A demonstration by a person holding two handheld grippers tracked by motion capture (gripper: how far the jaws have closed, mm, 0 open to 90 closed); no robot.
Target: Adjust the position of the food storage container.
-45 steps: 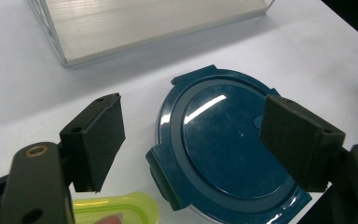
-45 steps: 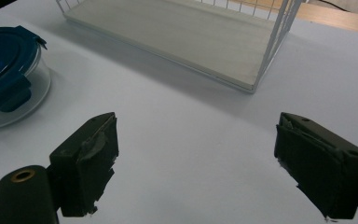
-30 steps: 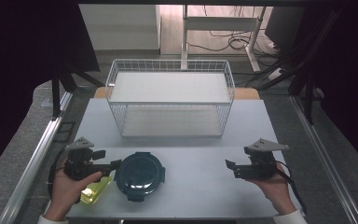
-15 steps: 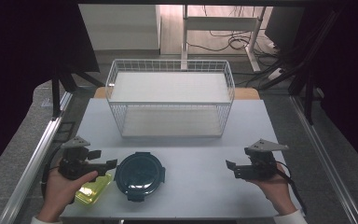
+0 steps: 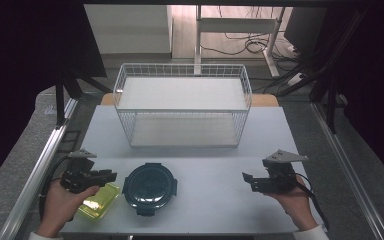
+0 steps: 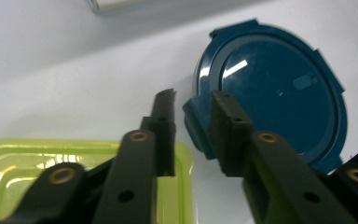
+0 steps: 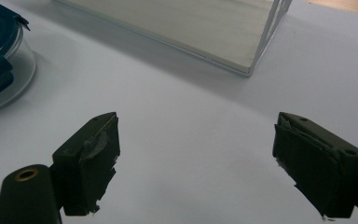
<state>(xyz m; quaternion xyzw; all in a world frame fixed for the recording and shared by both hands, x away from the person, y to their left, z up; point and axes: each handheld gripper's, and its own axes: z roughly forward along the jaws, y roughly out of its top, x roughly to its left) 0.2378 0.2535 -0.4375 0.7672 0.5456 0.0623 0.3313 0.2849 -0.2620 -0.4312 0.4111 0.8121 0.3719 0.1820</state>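
Jaws of left gripper (image 6: 189, 121) just narrowed, nothing pinched; round container's blue lid (image 6: 272, 91) clip tab (image 6: 196, 123) sits just ahead between tips. Right gripper (image 7: 196, 158) wide apart, well right of container; left hand nearer.

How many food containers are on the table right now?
2: a round container with a dark blue lid near the front, and a yellow-green container just left of it under the left claw.

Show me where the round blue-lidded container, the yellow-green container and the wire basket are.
round blue-lidded container (image 5: 149, 187), high view, lid centre.
yellow-green container (image 5: 99, 202), high view, exposed lid.
wire basket (image 5: 182, 111), high view, front rim.
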